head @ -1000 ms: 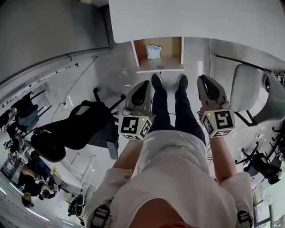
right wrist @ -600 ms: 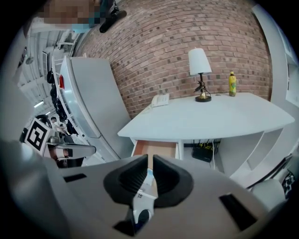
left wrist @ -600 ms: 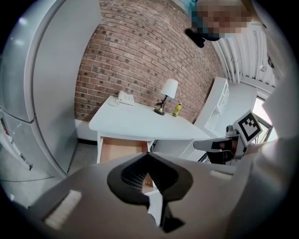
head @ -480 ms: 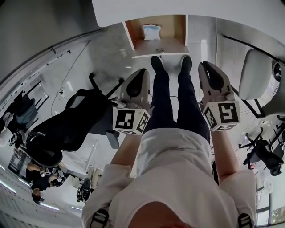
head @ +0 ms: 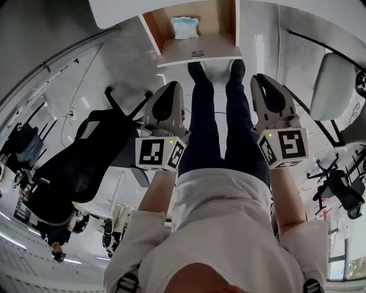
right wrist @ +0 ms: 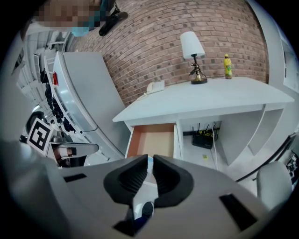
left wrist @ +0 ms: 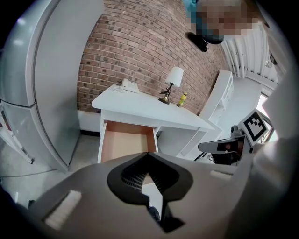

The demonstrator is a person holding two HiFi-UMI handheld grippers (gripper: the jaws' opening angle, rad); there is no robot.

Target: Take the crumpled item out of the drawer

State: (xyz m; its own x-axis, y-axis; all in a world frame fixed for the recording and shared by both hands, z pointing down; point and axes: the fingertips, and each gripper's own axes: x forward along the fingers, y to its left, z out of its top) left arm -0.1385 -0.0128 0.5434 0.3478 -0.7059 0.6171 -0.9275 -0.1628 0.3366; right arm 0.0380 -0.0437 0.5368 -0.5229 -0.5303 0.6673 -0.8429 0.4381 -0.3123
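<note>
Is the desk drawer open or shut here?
Open. The drawer juts out from under the white desk, its wooden inside exposed, with the crumpled item lying in it.

desk [head: 114, 11] cut off by top edge, drawer [left wrist: 126, 144] front hidden behind left tongs [left wrist: 147, 154], bottle [right wrist: 227, 65] label unreadably small

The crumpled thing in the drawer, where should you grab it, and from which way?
Probably best to pinch the crumpled thing by its puffed-up middle folds, coming down from above on the drawer's front side. The drawer is open on top, walls stand on both sides of the item, and the desk top sits close behind it.
</note>
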